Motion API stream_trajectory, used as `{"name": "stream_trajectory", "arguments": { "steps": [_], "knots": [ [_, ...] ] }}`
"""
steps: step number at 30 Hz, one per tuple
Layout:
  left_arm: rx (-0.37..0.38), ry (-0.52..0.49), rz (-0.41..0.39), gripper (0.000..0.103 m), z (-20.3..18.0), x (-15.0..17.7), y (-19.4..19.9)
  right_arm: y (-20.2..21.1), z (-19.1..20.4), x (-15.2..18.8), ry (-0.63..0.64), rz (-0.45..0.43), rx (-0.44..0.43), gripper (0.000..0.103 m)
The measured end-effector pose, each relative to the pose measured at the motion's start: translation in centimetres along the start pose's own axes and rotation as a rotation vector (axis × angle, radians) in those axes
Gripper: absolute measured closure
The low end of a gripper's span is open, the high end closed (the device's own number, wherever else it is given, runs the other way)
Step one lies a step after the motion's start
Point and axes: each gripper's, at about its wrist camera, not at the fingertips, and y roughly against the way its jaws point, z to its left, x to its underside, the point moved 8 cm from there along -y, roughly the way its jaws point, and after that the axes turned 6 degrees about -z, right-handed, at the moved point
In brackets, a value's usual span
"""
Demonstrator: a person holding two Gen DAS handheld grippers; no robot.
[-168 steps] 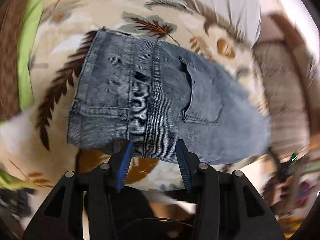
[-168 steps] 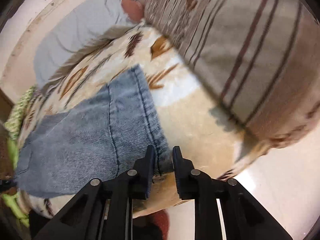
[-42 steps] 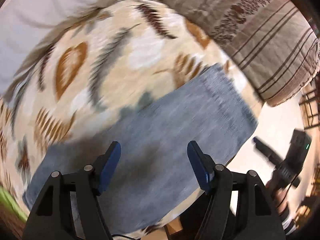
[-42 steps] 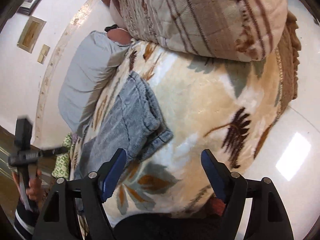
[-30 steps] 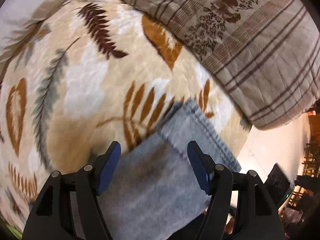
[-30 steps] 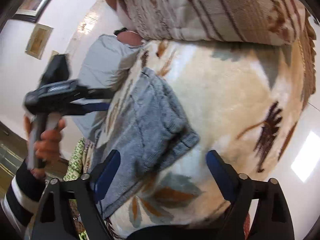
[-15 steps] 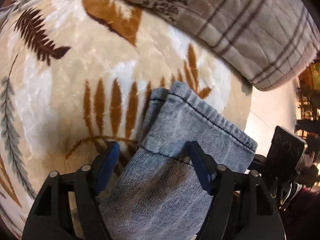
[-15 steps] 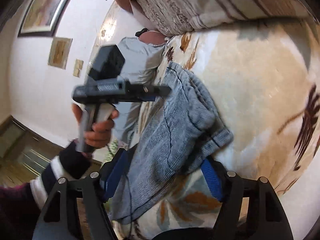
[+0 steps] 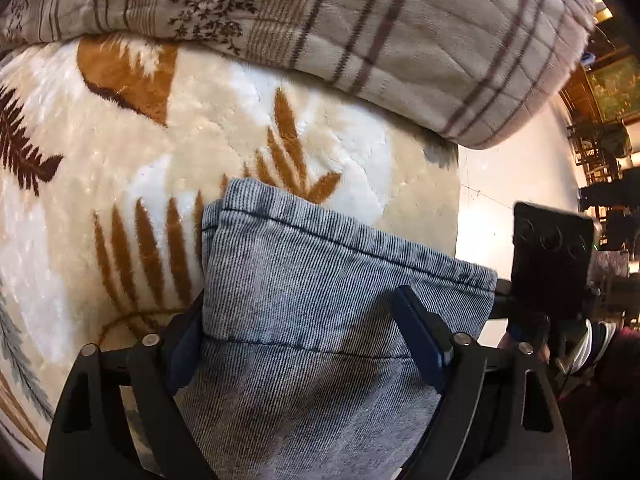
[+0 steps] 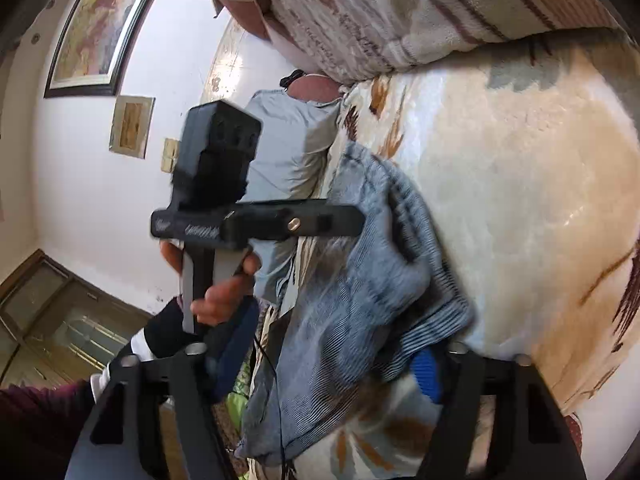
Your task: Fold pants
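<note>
The blue denim pants lie folded on a cream leaf-patterned blanket, hem end toward the striped quilt. My left gripper is open, its blue-padded fingers straddling the denim near the hem, one pad at each side edge. In the right wrist view the pants lie bunched. My right gripper is open, its fingers either side of the lower fold of denim. The left gripper's body, held in a hand, hovers over the pants there.
A thick striped beige quilt lies on the far side of the blanket. A grey pillow sits at the head of the bed by the white wall. The bed edge and pale floor lie to the right.
Both grippers have let go and opened since the earliest frames. The left moved along the pants to the hem end and lowered over it. The right closed in on the bunched denim.
</note>
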Motion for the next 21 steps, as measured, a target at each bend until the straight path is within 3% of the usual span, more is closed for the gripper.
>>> {"name": "stream_trajectory", "arguments": {
  "steps": [1, 2, 3, 7, 8, 13, 21],
  "knots": [
    [0.005, 0.014, -0.010, 0.029, 0.0, -0.1, 0.1, 0.2, -0.7, 0.0, -0.011, 0.000, 0.010, 0.060],
    [0.010, 0.030, -0.018, 0.034, -0.2, 0.3, 0.3, 0.3, -1.3, 0.1, -0.023, 0.002, 0.025, 0.073],
    [0.015, 0.053, -0.029, 0.046, 0.1, 0.4, 0.6, 0.4, -1.9, 0.1, -0.038, 0.002, 0.035, 0.081],
    [-0.019, 0.041, -0.073, 0.080, 0.1, 1.0, 1.2, 0.1, -1.8, -0.1, -0.029, -0.006, 0.056, 0.081],
    [-0.028, 0.032, -0.087, 0.084, -0.2, 1.2, 1.4, 0.1, -1.6, -0.2, -0.021, -0.005, 0.062, 0.081],
    [-0.063, 0.009, -0.190, 0.086, -2.3, 1.9, 4.4, 0.0, 1.3, -0.7, 0.103, 0.014, 0.084, 0.082],
    [-0.131, -0.013, -0.274, 0.085, -2.9, 2.8, 10.3, 0.0, 7.0, -0.7, 0.327, 0.033, 0.128, 0.082]
  ]
}}
